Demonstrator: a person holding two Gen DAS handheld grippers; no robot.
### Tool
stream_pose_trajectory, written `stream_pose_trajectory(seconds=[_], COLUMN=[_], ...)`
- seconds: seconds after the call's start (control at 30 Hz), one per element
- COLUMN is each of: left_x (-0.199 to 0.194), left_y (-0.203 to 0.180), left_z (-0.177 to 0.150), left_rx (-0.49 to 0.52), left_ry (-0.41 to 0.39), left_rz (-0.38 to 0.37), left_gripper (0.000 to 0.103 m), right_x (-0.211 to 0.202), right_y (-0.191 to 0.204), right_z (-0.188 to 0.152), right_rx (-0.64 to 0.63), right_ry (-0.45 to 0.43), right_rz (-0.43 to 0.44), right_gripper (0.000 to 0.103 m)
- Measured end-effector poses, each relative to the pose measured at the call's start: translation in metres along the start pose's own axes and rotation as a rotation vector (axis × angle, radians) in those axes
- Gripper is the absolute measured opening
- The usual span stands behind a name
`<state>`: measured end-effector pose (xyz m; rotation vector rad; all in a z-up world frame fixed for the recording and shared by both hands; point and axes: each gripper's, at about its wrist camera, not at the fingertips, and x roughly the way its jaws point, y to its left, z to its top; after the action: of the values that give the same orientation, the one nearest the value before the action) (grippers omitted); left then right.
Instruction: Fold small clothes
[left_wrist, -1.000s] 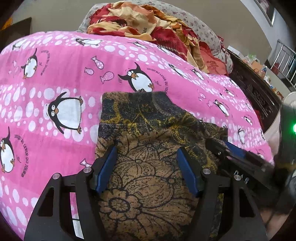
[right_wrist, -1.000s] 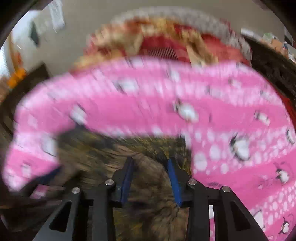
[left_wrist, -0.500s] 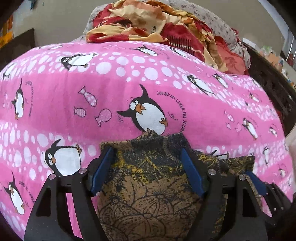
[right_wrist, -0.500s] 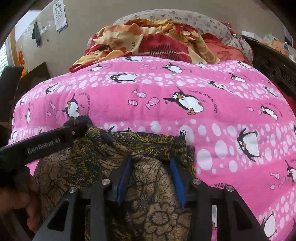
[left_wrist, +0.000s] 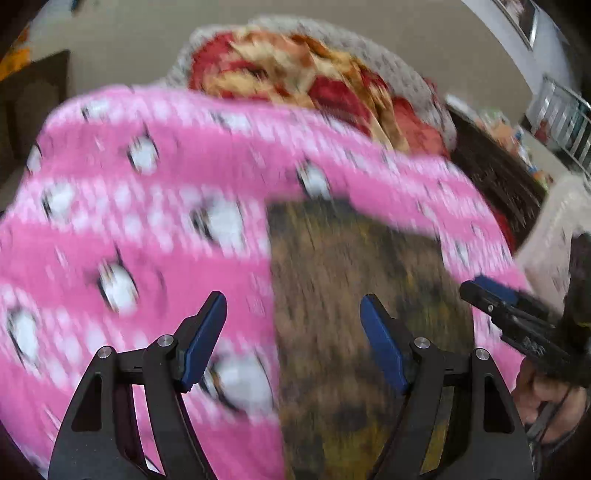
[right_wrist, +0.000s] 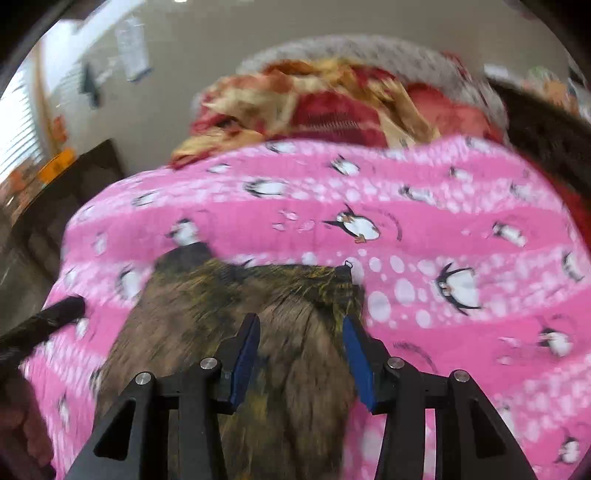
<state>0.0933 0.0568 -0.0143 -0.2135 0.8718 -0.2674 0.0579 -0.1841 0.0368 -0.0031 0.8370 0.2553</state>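
Brown-and-yellow floral garment (left_wrist: 354, 295) lying flat on pink penguin blanket (right_wrist: 443, 229). Left gripper (left_wrist: 293, 321) hovering with jaws spread, holding nothing. Right gripper (right_wrist: 301, 332) jaws opening above garment's right part, pads not pinching.

The garment (right_wrist: 280, 332) was matt printed cloth. The blanket (right_wrist: 424, 221) appeared soft, fleecy fabric. The right gripper (right_wrist: 301, 354) showed matt black plastic, blue pads (right_wrist: 356, 362), bright metal screws (right_wrist: 394, 363).
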Motion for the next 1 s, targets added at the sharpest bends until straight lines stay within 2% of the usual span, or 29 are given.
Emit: stream_pose_trajectory(seconds=[0.07, 0.1, 0.13, 0.17, 0.23, 0.3, 0.43, 0.47, 0.53, 0.57, 0.6, 0.7, 0.73, 0.77, 0.83, 1.0], left_x=[0.010, 0.016, 0.023, 0.020, 0.009, -0.008, -0.036, -0.036, -0.023, -0.019, -0.020, -0.016, -0.016, -0.016, -0.013, -0.011], left_y=[-0.012, -0.018, -0.020, -0.019, -0.013, -0.010, -0.019, -0.021, -0.017, -0.013, -0.007, -0.008, -0.008, -0.006, 0.000, 0.000], left_z=[-0.024, -0.032, -0.043, -0.048, -0.052, -0.054, -0.068, -0.075, -0.091, -0.095, -0.095, -0.091, -0.091, -0.091, -0.089, -0.090], left_rx=[0.050, 0.072, 0.095, 0.096, 0.063, 0.046, 0.121, 0.140, 0.139, 0.116, 0.090, 0.093, 0.095, 0.083, 0.059, 0.054], left_ry=[0.055, 0.084, 0.114, 0.084, 0.067, 0.051, -0.021, -0.012, 0.037, 0.027, 0.015, 0.033, 0.028, 0.024, 0.022, 0.028], left_rz=[-0.032, -0.032, -0.022, -0.021, -0.017, 0.015, 0.055, 0.071, 0.090, 0.073, 0.054, 0.055, 0.056, 0.037, -0.004, -0.066], left_gripper=[0.075, 0.075, 0.076, 0.076, 0.076, 0.076, 0.076, 0.076, 0.077, 0.079, 0.081, 0.085, 0.087, 0.090, 0.093, 0.102], right_x=[0.003, 0.010, 0.008, 0.000, -0.015, -0.038, -0.070, -0.075, -0.083, -0.080, -0.074, -0.027, -0.025, -0.021, -0.020, -0.022], right_y=[0.021, 0.028, 0.032, 0.033, 0.030, 0.022, 0.014, 0.016, 0.029, 0.037, 0.041, 0.042, 0.035, 0.020, 0.008, 0.013], right_z=[-0.031, -0.046, -0.056, -0.059, -0.058, -0.057, -0.064, -0.066, -0.076, -0.083, -0.089, -0.118, -0.121, -0.123, -0.123, -0.127], right_rx=[-0.138, -0.188, -0.229, -0.242, -0.201, -0.160, -0.170, -0.176, -0.191, -0.202, -0.211, -0.188, -0.130, -0.042, 0.011, -0.024], right_ry=[0.093, 0.152, 0.143, 0.106, 0.092, 0.032, -0.021, -0.028, -0.028, -0.010, 0.013, 0.202, 0.170, 0.175, 0.162, 0.136], right_rz=[0.053, 0.047, 0.015, 0.000, 0.006, 0.013, -0.049, -0.042, 0.025, 0.050, 0.054, -0.005, -0.003, 0.020, 0.082, 0.072], right_gripper=[0.046, 0.047, 0.047, 0.047, 0.047, 0.047, 0.048, 0.048, 0.048, 0.050, 0.058, 0.074, 0.081, 0.092, 0.094, 0.095])
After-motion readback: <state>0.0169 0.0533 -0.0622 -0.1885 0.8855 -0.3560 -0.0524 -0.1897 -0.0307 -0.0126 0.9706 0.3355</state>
